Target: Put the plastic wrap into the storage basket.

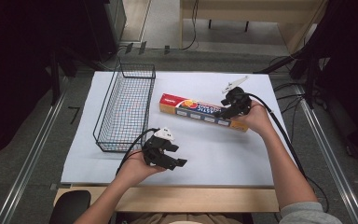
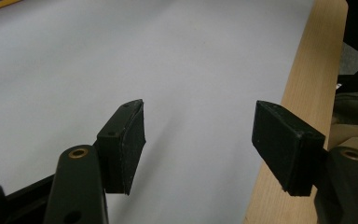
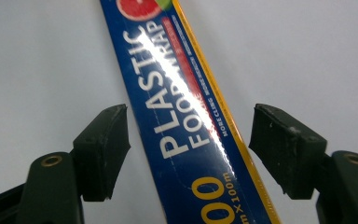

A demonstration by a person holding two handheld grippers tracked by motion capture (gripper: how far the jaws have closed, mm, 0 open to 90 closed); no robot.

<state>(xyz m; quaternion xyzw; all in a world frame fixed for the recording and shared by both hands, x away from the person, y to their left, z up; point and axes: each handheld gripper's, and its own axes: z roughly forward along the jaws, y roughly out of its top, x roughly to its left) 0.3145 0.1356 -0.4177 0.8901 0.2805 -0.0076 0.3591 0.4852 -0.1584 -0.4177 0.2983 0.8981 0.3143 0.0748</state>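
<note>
A long box of plastic food wrap (image 1: 200, 112) lies flat on the white table (image 1: 223, 154), slanting from upper left to lower right. My right gripper (image 1: 223, 112) hovers over its right half, open, one jaw on either side of the blue box (image 3: 182, 130) and neither touching it. My left gripper (image 1: 177, 164) is held near the front edge of the table, open, with nothing between its pads (image 2: 130, 144); bare white surface and the wooden table edge (image 2: 298, 107) lie beyond them.
A black wire basket (image 1: 126, 107) stands on the left part of the table, close to the box's left end. Cables trail from both grippers. Metal rails run along the floor on both sides.
</note>
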